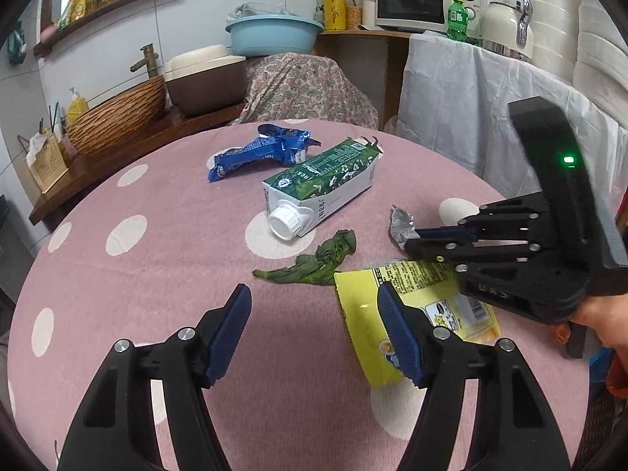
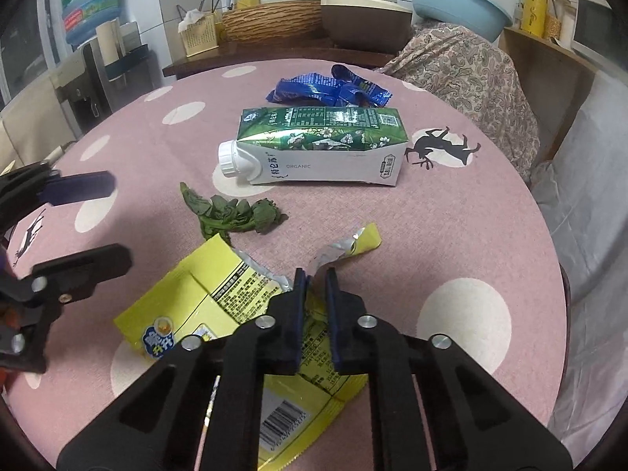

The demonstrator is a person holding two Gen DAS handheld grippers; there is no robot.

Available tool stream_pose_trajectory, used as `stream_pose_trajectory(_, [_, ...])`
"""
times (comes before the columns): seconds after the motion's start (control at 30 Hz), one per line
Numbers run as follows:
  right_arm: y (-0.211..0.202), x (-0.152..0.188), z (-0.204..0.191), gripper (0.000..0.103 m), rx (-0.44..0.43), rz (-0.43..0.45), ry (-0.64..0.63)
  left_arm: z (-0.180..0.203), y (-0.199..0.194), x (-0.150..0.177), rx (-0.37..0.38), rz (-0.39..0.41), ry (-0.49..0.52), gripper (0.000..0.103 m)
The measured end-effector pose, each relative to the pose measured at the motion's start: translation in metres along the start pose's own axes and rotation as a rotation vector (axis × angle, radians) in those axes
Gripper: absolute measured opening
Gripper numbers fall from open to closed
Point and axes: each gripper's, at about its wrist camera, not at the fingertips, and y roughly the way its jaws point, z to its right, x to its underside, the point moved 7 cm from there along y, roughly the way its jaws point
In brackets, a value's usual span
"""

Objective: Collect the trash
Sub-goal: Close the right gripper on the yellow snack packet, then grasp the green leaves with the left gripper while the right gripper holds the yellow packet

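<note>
The right gripper [image 2: 314, 286] is pinched narrow on the torn silver-lined edge of the yellow wrapper [image 2: 204, 294]; the foil sits between its blue pads [image 2: 300, 294], and the rest of the wrapper lies flat on the pink dotted tablecloth [image 2: 451, 216] beneath the fingers. In the left view the same gripper [image 1: 412, 237] comes in from the right, a hand [image 1: 600, 318] on its grip, its tips at a scrap of foil.

The left gripper [image 1: 314, 318] stands wide with nothing between its pads — its right pad [image 1: 396, 333] overlaps the wrapper's [image 1: 361, 306] left part in the view, though whether it touches I cannot tell.

Just beyond the wrapper lies a wilted green leaf [image 2: 235, 214], apart from it. Past the leaf a green-and-white carton [image 2: 325, 145] lies on its side, white cap pointing left in the right view. Behind the carton, near the far edge — a crumpled blue wrapper [image 2: 329, 88].

Off the table: a woven basket [image 1: 117, 117], a blue basin [image 1: 272, 35], a microwave [image 1: 416, 2].
</note>
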Motion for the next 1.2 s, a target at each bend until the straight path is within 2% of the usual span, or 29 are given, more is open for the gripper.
stream_pose_trajectory(0.1, [-0.011,0.004,0.001,0.004,0.0,0.01,-0.012,0.003,0.009,-0.004,0.0,-0.014,0.018,0.064])
stream_pose_trajectory(0.27, [-0.035,0.014,0.01,0.004,0.015,0.027,-0.032,0.009,0.026,-0.012,0.016,-0.048,0.044,0.051])
stream_pose_trajectory(0.43, [-0.046,0.021,0.024,0.004,0.01,0.047,0.0,0.016,0.045,-0.022,-0.008,-0.07,0.098,0.043])
stream_pose_trajectory(0.53, [-0.046,0.019,0.028,0.004,-0.008,0.071,0.024,0.019,0.059,-0.024,0.012,-0.113,0.111,0.043])
stream_pose_trajectory(0.67, [-0.043,0.017,0.025,0.004,-0.019,0.073,0.034,0.021,0.072,-0.022,-0.048,-0.137,0.163,0.043])
stream_pose_trajectory(0.8, [-0.037,0.017,0.023,0.004,-0.03,0.065,0.048,0.02,0.077,-0.023,-0.039,-0.141,0.157,0.043])
stream_pose_trajectory(0.83, [-0.037,0.018,0.023,0.005,-0.03,0.065,0.051,0.02,0.078,-0.023,-0.034,-0.142,0.155,0.037])
stream_pose_trajectory(0.87, [-0.035,0.018,0.024,0.005,-0.031,0.064,0.055,0.021,0.079,-0.024,-0.024,-0.145,0.153,0.023])
stream_pose_trajectory(0.9, [-0.035,0.018,0.024,0.005,-0.035,0.063,0.062,0.021,0.08,-0.024,-0.027,-0.148,0.152,0.015])
stream_pose_trajectory(0.93, [-0.034,0.018,0.025,0.005,-0.04,0.061,0.071,0.019,0.08,-0.024,-0.038,-0.15,0.149,0.011])
stream_pose_trajectory(1.03, [-0.031,0.016,0.025,0.005,-0.057,0.056,0.09,0.014,0.078,-0.026,-0.036,-0.13,0.116,0.009])
stream_pose_trajectory(1.1, [-0.028,0.015,0.024,0.011,-0.063,0.05,0.095,0.008,0.072,-0.028,-0.038,-0.109,0.085,0.009])
stream_pose_trajectory(1.13, [-0.027,0.013,0.023,0.022,-0.061,0.051,0.096,0.005,0.069,-0.029,-0.039,-0.1,0.073,0.009])
stream_pose_trajectory(1.17, [-0.027,0.012,0.022,0.042,-0.055,0.054,0.096,0.001,0.064,-0.029,-0.035,-0.091,0.06,0.009])
stream_pose_trajectory(1.2, [-0.026,0.011,0.022,0.052,-0.046,0.059,0.103,-0.001,0.062,-0.03,-0.033,-0.086,0.054,0.009])
